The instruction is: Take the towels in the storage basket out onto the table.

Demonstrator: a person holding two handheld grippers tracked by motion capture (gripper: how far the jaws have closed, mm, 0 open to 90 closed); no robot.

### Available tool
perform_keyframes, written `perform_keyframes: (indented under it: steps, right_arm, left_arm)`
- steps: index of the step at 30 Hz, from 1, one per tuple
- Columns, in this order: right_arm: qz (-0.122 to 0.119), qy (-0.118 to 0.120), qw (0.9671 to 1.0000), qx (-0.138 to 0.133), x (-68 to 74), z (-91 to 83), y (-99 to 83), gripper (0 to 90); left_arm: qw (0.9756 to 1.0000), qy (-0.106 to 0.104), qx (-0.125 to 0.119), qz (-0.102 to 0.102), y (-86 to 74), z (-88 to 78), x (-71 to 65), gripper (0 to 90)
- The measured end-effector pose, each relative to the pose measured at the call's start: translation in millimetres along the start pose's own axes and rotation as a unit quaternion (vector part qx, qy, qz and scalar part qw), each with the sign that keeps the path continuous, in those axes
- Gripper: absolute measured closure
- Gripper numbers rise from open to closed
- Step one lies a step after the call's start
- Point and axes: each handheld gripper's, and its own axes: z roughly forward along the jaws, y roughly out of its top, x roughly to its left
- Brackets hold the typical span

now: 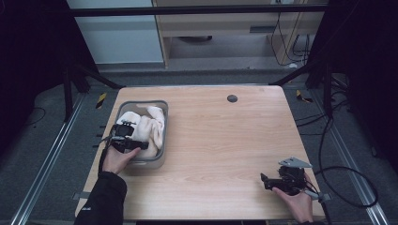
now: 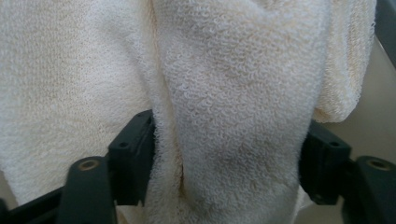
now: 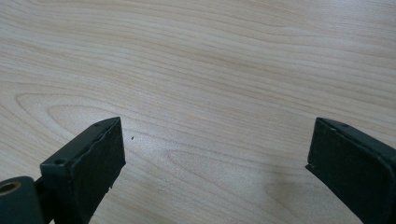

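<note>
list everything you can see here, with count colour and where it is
towel: one, cream, bunched in the bin
bin: one, grey, left half of the table
table: one, light wood, centre
grommet: one, dark, far edge of the table
left gripper: one, black, in the bin, jaws either side of a towel fold
right gripper: one, black, jaws apart, near right corner of the table
hands: two, left, right
</note>
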Motion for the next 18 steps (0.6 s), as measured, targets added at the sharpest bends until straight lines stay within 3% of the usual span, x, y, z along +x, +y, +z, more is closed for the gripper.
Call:
perform_keyframes:
  steps: [9, 18]
  right_arm:
    - [-0.002, 0.001, 1.0, 0.002, 0.2, 0.3, -0.1, 4.0]
    - [-0.003, 0.003, 1.0, 0.004, 0.2, 0.6, -0.2, 4.0]
  left_arm:
    - [1.0, 0.007, 0.002, 0.001, 0.3, -0.9, -2.0, 47.6]
    - [0.9998, 0.009, -0.015, 0.005, -1.2, -6.7, -2.1, 53.9]
